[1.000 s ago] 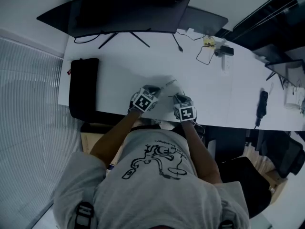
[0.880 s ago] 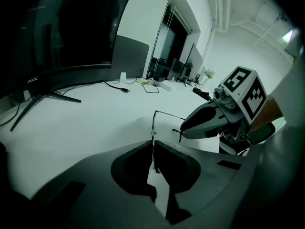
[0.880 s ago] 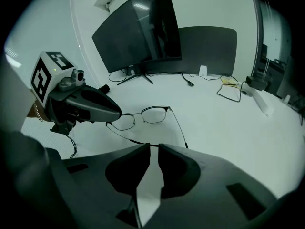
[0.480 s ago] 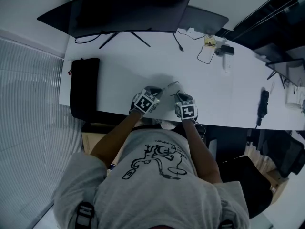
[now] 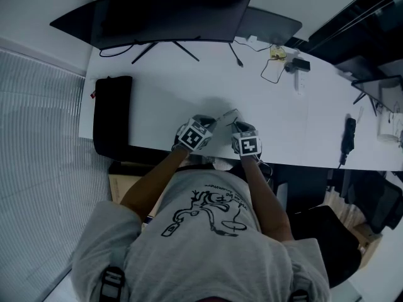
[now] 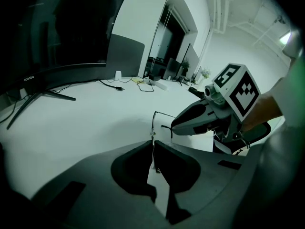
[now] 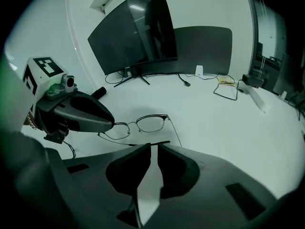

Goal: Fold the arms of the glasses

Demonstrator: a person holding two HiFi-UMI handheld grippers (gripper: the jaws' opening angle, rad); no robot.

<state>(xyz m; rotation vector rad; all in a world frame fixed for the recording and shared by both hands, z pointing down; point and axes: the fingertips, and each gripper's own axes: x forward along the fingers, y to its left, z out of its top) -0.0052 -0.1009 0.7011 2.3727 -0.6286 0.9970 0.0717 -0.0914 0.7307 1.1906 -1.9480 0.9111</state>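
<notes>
Head view, set against a second ago: hardly any change. Finds the left hand-held gripper (image 5: 210, 121) a touch further right and the right hand-held gripper (image 5: 235, 126) likewise, both still close together at the near edge of the white surface (image 5: 157, 99), in front of the dark monitor (image 5: 164, 14). Shows the glasses (image 5: 225, 114) in the same spot between and just beyond the two tips, too small there to tell whether the arms have swung.

Left gripper view: pinches a thin upright wire of the glasses (image 6: 153, 144) between jaws drawn almost together, with the rest of the frame rising just past the tips. Catches the right hand-held gripper's nose just beside that frame, touching or nearly touching a short dark arm tip.

Right gripper view: keeps jaws close with a narrow slit between them and nothing inside the slit. Places the glasses (image 7: 151, 123) just ahead of the tips, lenses upright and facing the camera, one arm running back toward the right jaw, the other arm's dark tip lying crosswise right at both jaw tips. Cannot tell whether that tip touches the jaws or sits just above them.

Hides the far lens's outer end and hinge behind the left hand-held gripper's dark body. Cuts off both forearms at the picture edges in the gripper views.
</notes>
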